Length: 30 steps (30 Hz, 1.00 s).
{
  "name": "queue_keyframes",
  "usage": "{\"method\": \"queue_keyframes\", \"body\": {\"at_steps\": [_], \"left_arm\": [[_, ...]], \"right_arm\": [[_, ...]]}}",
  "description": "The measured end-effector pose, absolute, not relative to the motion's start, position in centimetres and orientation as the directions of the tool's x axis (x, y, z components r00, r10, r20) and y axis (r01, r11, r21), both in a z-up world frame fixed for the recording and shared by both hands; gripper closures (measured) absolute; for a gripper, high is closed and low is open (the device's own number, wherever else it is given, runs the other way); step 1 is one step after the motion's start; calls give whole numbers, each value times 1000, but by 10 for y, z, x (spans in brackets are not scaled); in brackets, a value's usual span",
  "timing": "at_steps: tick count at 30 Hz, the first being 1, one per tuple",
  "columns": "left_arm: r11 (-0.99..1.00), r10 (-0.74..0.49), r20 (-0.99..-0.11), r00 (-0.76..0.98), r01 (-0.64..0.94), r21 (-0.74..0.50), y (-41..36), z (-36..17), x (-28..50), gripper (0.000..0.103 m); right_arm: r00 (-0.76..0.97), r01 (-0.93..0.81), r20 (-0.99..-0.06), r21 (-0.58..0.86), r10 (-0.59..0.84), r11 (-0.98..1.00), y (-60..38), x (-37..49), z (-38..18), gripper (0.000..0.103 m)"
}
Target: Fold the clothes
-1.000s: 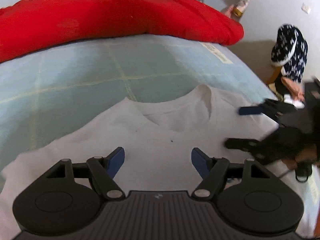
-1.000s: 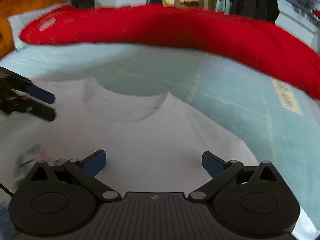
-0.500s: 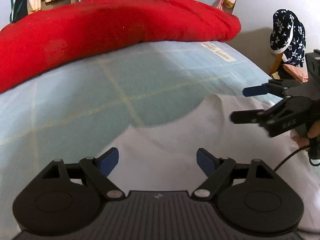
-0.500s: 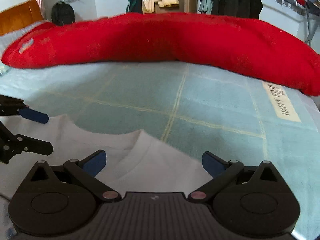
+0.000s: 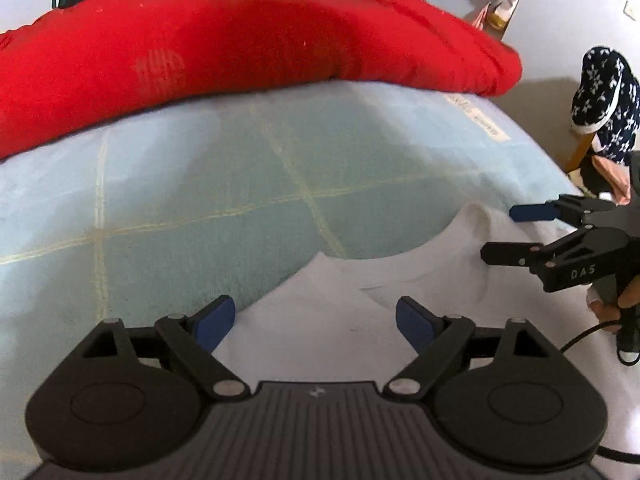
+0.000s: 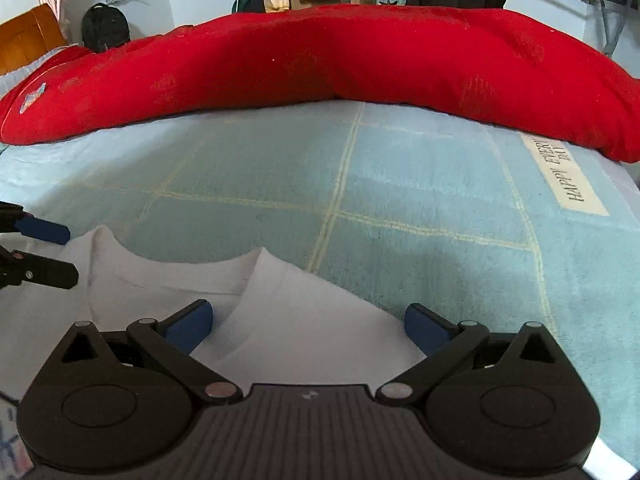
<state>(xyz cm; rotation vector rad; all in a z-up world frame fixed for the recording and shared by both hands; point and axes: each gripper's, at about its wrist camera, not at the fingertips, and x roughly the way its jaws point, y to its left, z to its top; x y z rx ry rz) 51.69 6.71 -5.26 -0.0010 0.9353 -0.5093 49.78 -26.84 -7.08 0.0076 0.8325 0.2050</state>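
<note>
Black linkages and blue pads frame both views: the left gripper (image 5: 312,322) hangs with its fingers spread wide over the near shoulder of a white T-shirt (image 5: 340,312), gripping nothing. The right gripper (image 6: 308,324) is just as widely parted, empty, above the shirt's other shoulder beside the collar (image 6: 176,276). Seen from the left wrist, the right tool's body carries the letters "DAS" (image 5: 582,273), with a person's fingertips (image 5: 612,308) wrapped round its handle. The shirt lies flat, neck away from the cameras, on a pale blue checked blanket (image 6: 400,184). Farther right, a cream label (image 6: 564,176) reads "HAPPY EVERY DAY". Beyond it stretches a long red cushion (image 6: 320,60).
</note>
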Motion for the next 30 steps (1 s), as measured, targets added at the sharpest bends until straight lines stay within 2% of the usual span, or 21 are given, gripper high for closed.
{"method": "queue_keyframes", "body": {"at_steps": [4,9,17,20,24,30], "left_arm": [[878,-424,-775,469,421,-226,75,-43,492,16],[892,-380,-798,468,414,-182,76,-71,491,18],[931,-322,-796,514,326,-166,70,-62,521,19],[912,-369,-773,516,362,-194,69,-40,496,19],[885,-382,-778,498,440,-153,62,-19,449,18],[882,-325,-810,488,467,-72,49,-51,408,18]], "right_arm": [[670,-190,-713,108,209,976,-272,464,-49,0],[609,-200,-755,152,244,968,-265,421,-58,0],[632,-165,-752,103,185,981,-260,452,-75,0],[655,-162,-727,132,206,978,-260,442,-53,0],[649,-216,-724,121,235,969,-255,406,-33,0],[564,-273,-784,120,260,955,-239,366,-55,0]]}}
